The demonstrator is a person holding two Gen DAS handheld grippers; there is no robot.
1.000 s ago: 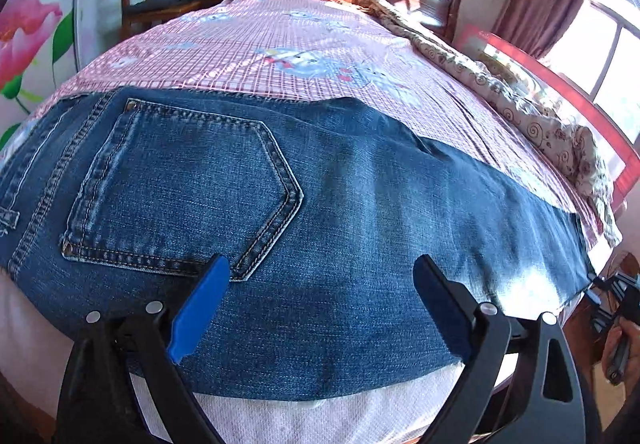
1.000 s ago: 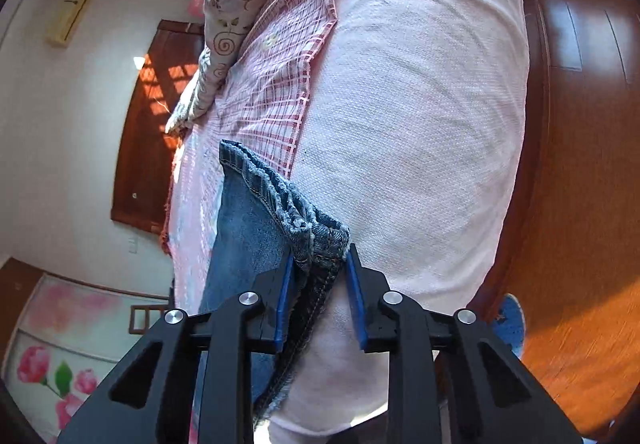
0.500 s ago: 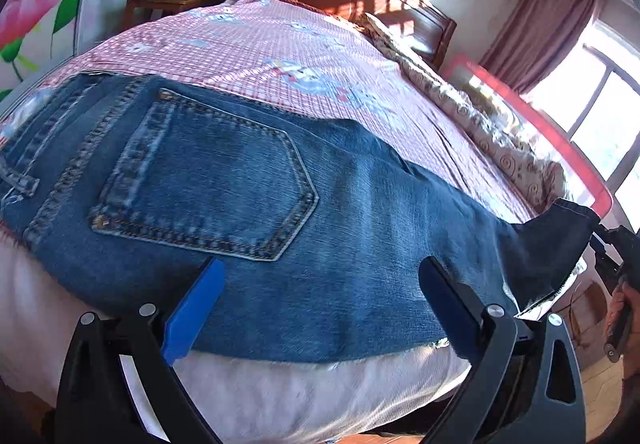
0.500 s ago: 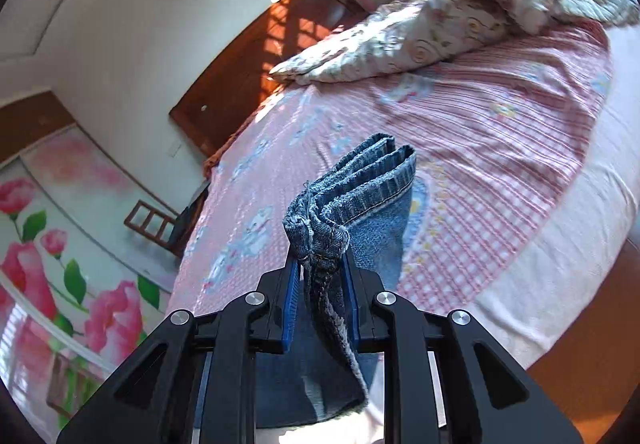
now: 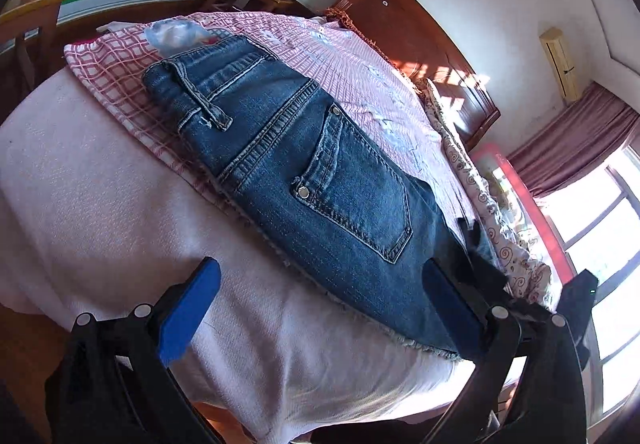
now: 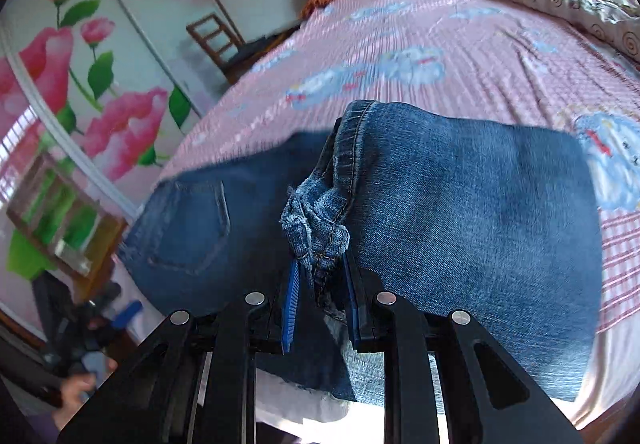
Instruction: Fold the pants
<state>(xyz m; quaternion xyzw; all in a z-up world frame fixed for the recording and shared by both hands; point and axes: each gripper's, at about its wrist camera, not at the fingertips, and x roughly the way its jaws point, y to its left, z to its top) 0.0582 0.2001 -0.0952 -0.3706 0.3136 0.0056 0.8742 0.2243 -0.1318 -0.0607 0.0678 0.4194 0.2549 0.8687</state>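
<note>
**Denim hem held over the leg, waistband far along the bed**

Denim pants (image 5: 304, 180) lie lengthwise along the near edge of the bed (image 5: 100, 204), waistband (image 5: 208, 84) toward its left end. Right gripper (image 6: 318, 276) is clamped narrow on the bunched hem (image 6: 316, 220), which lies leftward from it toward the waistband. Left gripper (image 5: 320, 296) hangs wide apart, empty, just off the near edge beside the seat pocket (image 5: 356, 180).
</note>
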